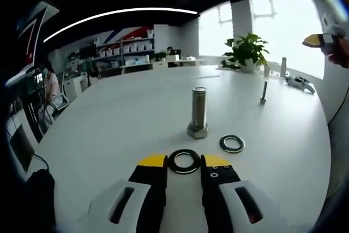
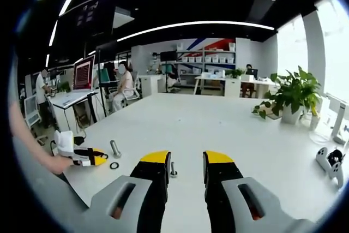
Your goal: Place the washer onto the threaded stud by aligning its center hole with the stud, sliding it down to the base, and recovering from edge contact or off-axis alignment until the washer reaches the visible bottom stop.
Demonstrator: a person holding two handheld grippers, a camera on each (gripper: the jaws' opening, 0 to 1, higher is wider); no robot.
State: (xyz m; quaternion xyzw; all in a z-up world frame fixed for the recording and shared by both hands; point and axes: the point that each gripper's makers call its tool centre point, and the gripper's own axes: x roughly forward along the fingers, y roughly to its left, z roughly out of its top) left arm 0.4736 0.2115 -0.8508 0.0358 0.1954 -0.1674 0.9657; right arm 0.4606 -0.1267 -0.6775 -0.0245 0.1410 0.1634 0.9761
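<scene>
A dark metal washer (image 1: pixel 184 161) lies flat between the yellow-tipped jaws of my left gripper (image 1: pixel 184 166), which is shut on its rim just above the white table (image 1: pixel 125 118). Straight ahead and a short way off, the threaded stud (image 1: pixel 199 110) stands upright on its hex head. A second washer (image 1: pixel 232 143) lies loose to the right of the stud's base. My right gripper (image 2: pixel 186 162) is open with nothing between its jaws, far back from the work. From there the left gripper (image 2: pixel 87 155), the stud (image 2: pixel 115 148) and a washer (image 2: pixel 114 165) appear small at the left.
A thin bolt (image 1: pixel 264 92) stands further right on the table, also seen as the small bolt (image 2: pixel 173 170) ahead of my right jaws. A potted plant (image 1: pixel 246 50), a white cylinder (image 1: pixel 283 66) and a game controller (image 1: pixel 300 83) sit near the far edge. People sit at desks (image 2: pixel 71 96) behind.
</scene>
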